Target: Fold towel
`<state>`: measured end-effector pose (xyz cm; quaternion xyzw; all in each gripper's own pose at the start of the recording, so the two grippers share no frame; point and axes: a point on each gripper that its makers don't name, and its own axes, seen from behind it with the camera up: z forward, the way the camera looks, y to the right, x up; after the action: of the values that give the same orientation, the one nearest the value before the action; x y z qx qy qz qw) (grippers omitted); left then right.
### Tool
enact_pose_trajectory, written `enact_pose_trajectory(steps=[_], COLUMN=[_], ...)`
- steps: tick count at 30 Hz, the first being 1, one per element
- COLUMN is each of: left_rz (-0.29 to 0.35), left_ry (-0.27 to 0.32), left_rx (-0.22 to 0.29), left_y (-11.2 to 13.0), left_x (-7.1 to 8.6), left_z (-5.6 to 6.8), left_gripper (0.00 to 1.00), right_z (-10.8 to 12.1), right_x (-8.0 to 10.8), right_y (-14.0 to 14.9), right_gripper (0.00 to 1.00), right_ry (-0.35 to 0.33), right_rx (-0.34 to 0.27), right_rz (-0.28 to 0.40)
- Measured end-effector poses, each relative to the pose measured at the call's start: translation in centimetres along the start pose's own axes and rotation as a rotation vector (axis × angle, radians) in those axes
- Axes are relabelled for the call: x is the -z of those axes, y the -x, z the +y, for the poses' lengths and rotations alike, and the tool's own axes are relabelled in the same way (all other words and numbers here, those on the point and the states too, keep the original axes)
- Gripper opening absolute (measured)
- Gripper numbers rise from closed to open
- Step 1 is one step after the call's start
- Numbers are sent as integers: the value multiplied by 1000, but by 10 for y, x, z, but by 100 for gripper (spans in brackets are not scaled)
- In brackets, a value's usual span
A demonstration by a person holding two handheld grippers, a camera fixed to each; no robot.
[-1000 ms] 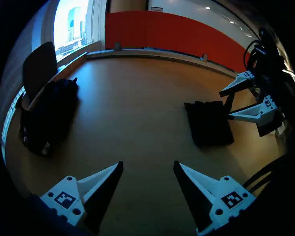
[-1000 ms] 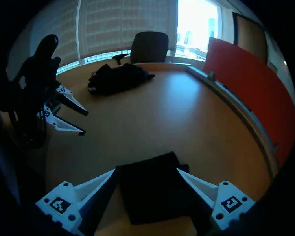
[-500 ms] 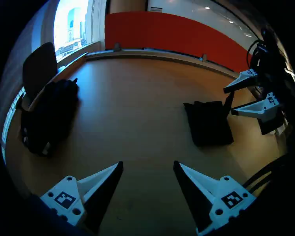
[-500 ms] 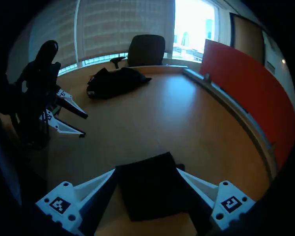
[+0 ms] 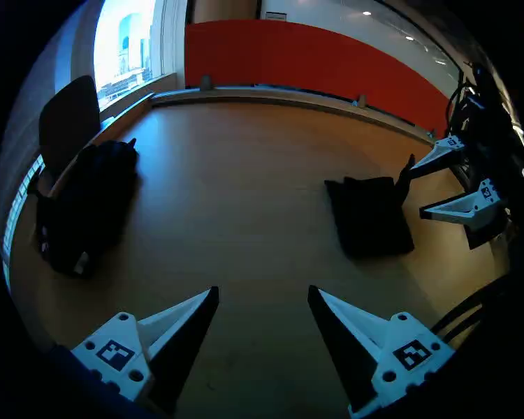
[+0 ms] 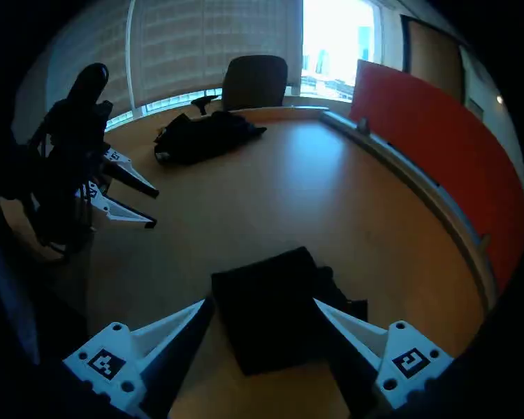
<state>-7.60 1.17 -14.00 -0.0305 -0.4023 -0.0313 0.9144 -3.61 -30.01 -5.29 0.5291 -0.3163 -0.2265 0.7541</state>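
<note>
**Dark towel lies folded on the desk, both grippers spread wide and holding nothing**

The towel (image 6: 272, 314) is a dark, compact rectangle lying flat on the wooden desk (image 5: 248, 181); it looks doubled over already, with a looser bit of cloth poking out past its far right corner in the right gripper view; I'd judge the folding either largely done or paused between folds. The right hand-held gripper (image 6: 261, 303) hangs at the towel's near edge with its fingers spread wide, one to each side of the cloth and nothing pinched between them; that stance would suit letting a fold drop or lining up on the next edge, and I can't say which. In the left gripper view it sits just beside the towel's side edge; whether a fingertip touches the cloth there is too dark to tell. The left hand-held gripper (image 5: 262, 290) is well apart from the towel over bare wood, fingers wide and empty, seemingly parked out of the way. Farther off, a black bag (image 5: 94, 195) slumps on the desk by a chair (image 5: 70, 119), clear of the work; a red partition (image 5: 311, 59) runs along the desk's far edge.
</note>
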Motion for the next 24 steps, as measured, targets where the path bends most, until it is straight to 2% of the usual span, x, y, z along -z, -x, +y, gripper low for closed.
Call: enact_pose_trajectory(steps=[16, 24], left_rz=[-1, -5], left_ry=[3, 4], left_rx=[1, 0], left_y=[0, 2], left_x=[-1, -2], left_z=[1, 0], left_gripper=[94, 94], right_z=[-14, -16], right_x=[0, 0], right_y=[55, 76], right_gripper=[100, 96], right_ry=[19, 25], right_rx=[-53, -90], right_rz=[-82, -114])
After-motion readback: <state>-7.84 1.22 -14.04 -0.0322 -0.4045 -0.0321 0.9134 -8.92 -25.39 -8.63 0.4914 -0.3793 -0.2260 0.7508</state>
